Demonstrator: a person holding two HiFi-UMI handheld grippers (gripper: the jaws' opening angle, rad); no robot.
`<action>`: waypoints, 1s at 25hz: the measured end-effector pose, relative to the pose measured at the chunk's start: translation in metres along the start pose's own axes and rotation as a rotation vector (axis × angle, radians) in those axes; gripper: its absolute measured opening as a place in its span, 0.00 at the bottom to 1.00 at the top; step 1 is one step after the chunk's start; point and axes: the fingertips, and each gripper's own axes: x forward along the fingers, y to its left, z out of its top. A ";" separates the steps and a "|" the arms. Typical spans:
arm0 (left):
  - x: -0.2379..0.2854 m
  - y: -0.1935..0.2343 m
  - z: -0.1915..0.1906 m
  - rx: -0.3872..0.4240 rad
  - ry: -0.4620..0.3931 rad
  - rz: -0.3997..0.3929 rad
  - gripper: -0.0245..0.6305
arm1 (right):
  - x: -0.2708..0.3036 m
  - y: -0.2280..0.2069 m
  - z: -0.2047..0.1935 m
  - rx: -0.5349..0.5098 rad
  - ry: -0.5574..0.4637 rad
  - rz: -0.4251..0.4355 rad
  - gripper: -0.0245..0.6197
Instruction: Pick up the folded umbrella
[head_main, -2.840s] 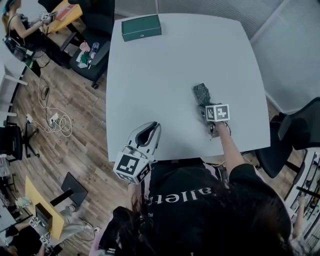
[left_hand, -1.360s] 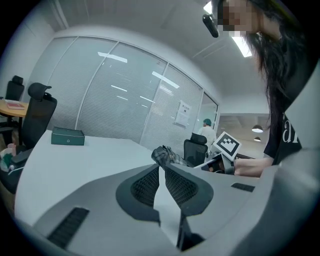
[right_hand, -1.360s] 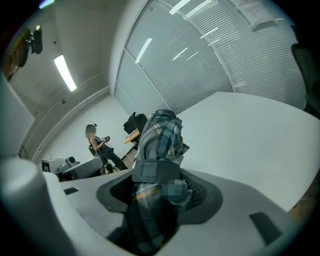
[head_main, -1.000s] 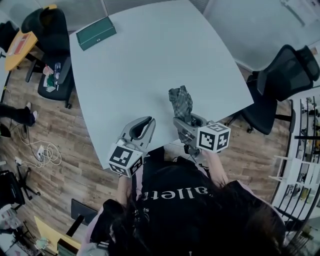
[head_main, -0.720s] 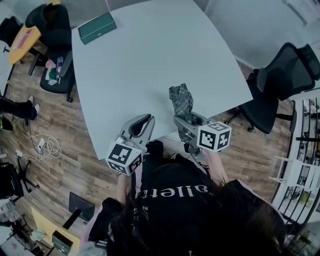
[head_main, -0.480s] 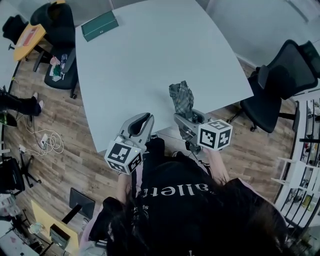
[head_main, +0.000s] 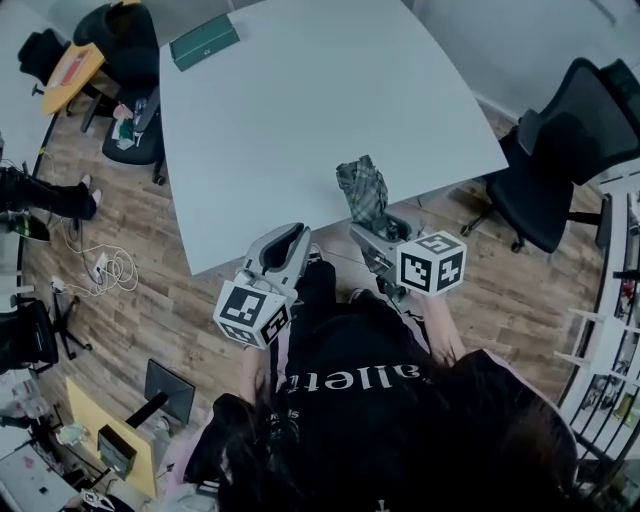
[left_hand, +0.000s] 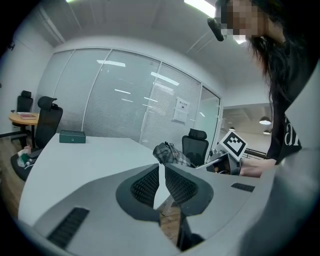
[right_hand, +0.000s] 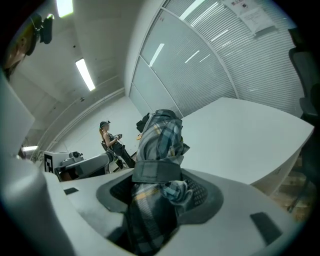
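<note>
Pickup looks done: right gripper (head_main: 375, 238) clamped on the folded green-plaid fabric umbrella (head_main: 362, 192), held above the white table's (head_main: 300, 120) near edge (apparently clear of it). Left gripper (head_main: 292, 243) empty, jaws together.

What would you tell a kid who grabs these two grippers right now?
Right gripper: shut on the umbrella, holding it up near the table's near edge.
Left gripper: shut, empty.
Done: the umbrella is gripped and looks lifted off the table.
Left: probably nothing but holding tight.
</note>
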 end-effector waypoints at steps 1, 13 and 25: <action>-0.003 -0.006 -0.003 0.001 0.000 0.002 0.12 | -0.004 0.001 -0.005 -0.003 0.002 0.004 0.42; -0.029 -0.057 -0.021 0.025 -0.011 0.018 0.12 | -0.046 0.015 -0.042 -0.024 -0.007 0.023 0.42; -0.031 -0.099 -0.038 0.032 -0.001 -0.017 0.12 | -0.083 0.013 -0.065 -0.028 -0.011 0.007 0.42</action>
